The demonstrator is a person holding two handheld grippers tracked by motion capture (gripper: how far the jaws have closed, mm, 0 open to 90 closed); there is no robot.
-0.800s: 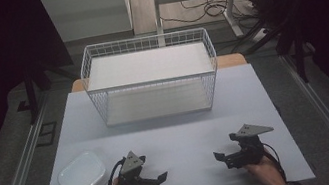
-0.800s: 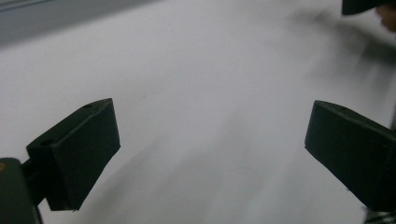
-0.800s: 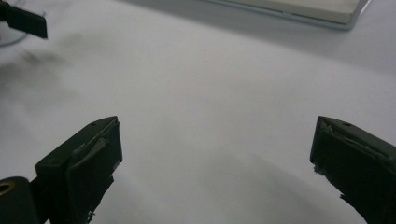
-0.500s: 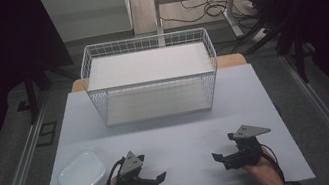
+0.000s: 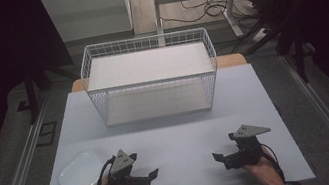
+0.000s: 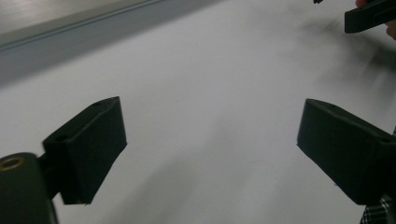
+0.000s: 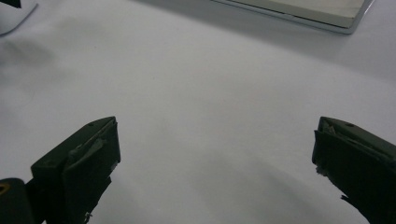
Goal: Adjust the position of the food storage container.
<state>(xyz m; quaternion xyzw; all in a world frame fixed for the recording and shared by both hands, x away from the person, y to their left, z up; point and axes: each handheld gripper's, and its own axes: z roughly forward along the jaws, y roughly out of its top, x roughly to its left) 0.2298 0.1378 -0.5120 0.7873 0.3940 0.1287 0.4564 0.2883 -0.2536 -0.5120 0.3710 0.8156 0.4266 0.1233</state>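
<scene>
My left gripper (image 5: 150, 180) rests low over the white table (image 5: 180, 135) near its front edge, left of centre, pointing right. Its jaws stand wide open with only bare table between them (image 6: 210, 149). My right gripper (image 5: 220, 160) is held at the front right and points left toward the other one. It is open too, with nothing between its jaws (image 7: 215, 163). A white plastic container (image 5: 80, 173) sits just left of my left hand. A white wire basket (image 5: 150, 82) stands at the back middle of the table.
The basket's base edge (image 7: 303, 11) crosses the top right of the right gripper view, and a corner of the white container (image 7: 14, 18) is at its top left. The right gripper's jaw tip (image 6: 369, 16) appears far off in the left gripper view.
</scene>
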